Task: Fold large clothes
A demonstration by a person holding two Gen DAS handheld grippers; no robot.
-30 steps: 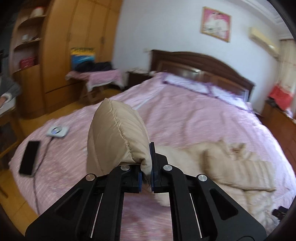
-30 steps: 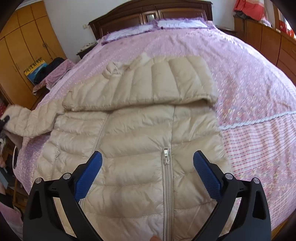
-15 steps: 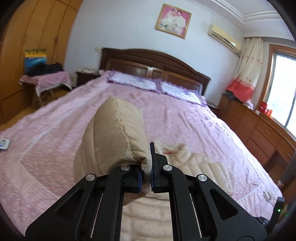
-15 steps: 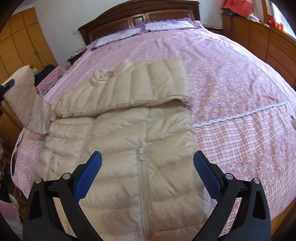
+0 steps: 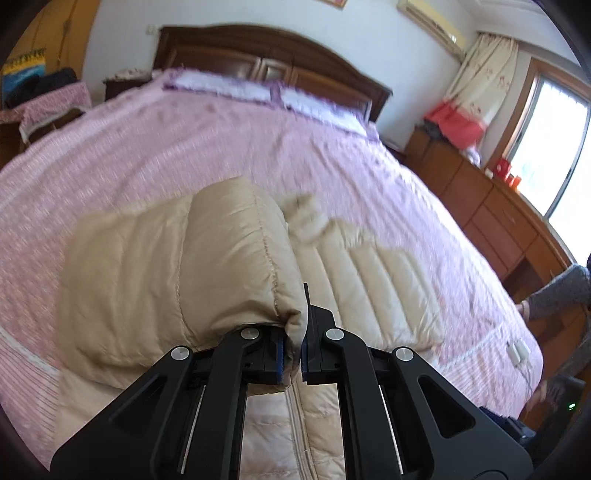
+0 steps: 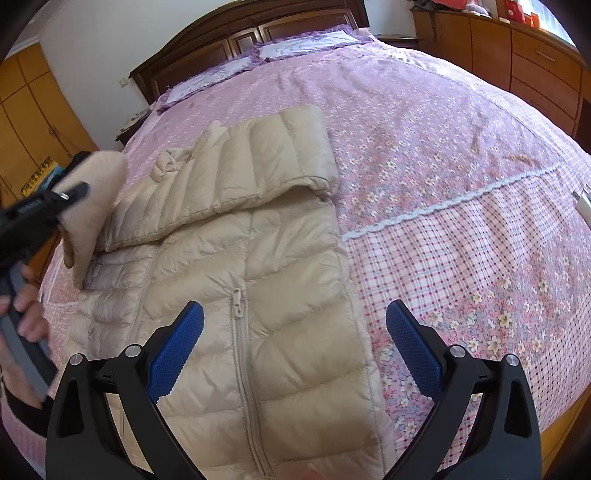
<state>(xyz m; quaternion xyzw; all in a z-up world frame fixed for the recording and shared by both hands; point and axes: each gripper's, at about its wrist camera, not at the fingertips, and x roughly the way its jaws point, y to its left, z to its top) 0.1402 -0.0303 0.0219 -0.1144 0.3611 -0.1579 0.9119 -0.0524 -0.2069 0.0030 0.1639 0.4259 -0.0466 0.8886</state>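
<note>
A beige quilted down jacket (image 6: 258, 295) lies front up on the pink bedspread (image 6: 461, 155), zipper (image 6: 238, 295) closed, one sleeve (image 6: 258, 162) folded across the chest. My left gripper (image 5: 291, 354) is shut on the cuff of the other sleeve (image 5: 184, 280) and holds it raised above the jacket's left side; it also shows in the right wrist view (image 6: 48, 210). My right gripper (image 6: 295, 343) is open and empty above the jacket's lower front.
The bed's dark wooden headboard (image 6: 258, 33) and two pillows (image 6: 295, 44) are at the far end. Wooden drawers (image 6: 535, 62) line the right wall, a wardrobe (image 6: 33, 122) the left. A white item (image 6: 583, 203) lies at the bed's right edge.
My left gripper has swung right with the sleeve, from the bed's left edge to above the jacket. The right gripper stays open and has shifted slightly right.
</note>
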